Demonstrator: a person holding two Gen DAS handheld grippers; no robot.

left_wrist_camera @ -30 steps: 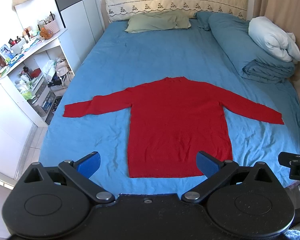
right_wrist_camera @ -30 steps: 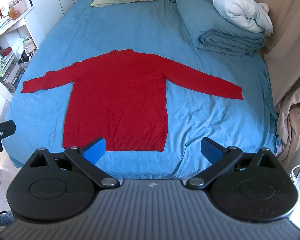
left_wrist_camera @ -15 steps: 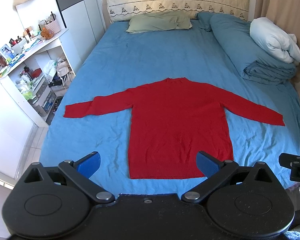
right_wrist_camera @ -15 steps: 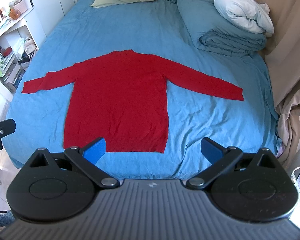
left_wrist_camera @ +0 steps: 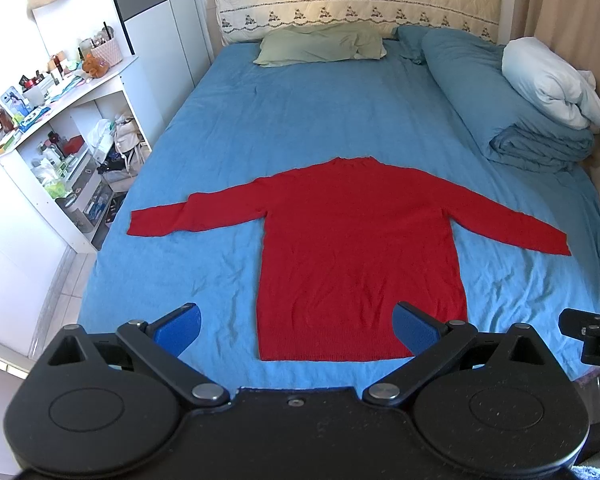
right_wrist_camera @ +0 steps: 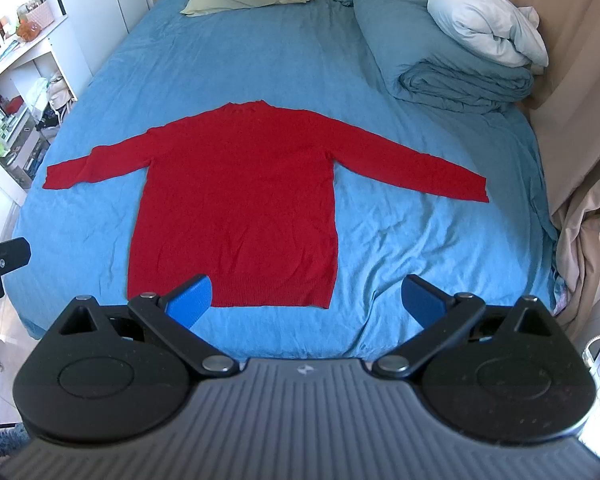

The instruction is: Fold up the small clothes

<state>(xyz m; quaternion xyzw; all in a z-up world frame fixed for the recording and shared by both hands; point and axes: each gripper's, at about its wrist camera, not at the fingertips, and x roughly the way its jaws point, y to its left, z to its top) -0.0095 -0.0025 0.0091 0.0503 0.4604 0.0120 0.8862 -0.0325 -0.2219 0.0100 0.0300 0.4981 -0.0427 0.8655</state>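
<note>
A red long-sleeved sweater (left_wrist_camera: 356, 248) lies flat on the blue bed sheet (left_wrist_camera: 300, 120), both sleeves spread out, hem towards me. It also shows in the right wrist view (right_wrist_camera: 236, 200). My left gripper (left_wrist_camera: 296, 326) is open and empty, held above the foot of the bed near the hem's left half. My right gripper (right_wrist_camera: 306, 296) is open and empty, above the hem's right corner. Neither touches the sweater.
A green pillow (left_wrist_camera: 320, 44) lies at the headboard. A rolled blue duvet (left_wrist_camera: 500, 104) with a white pillow (left_wrist_camera: 552, 80) lies along the right side. A cluttered white shelf unit (left_wrist_camera: 60, 140) stands left of the bed. Beige curtains (right_wrist_camera: 580, 80) hang at right.
Both views have shifted only slightly; the sweater sits a touch lower in them. Both grippers stay open and the sweater has not moved.
</note>
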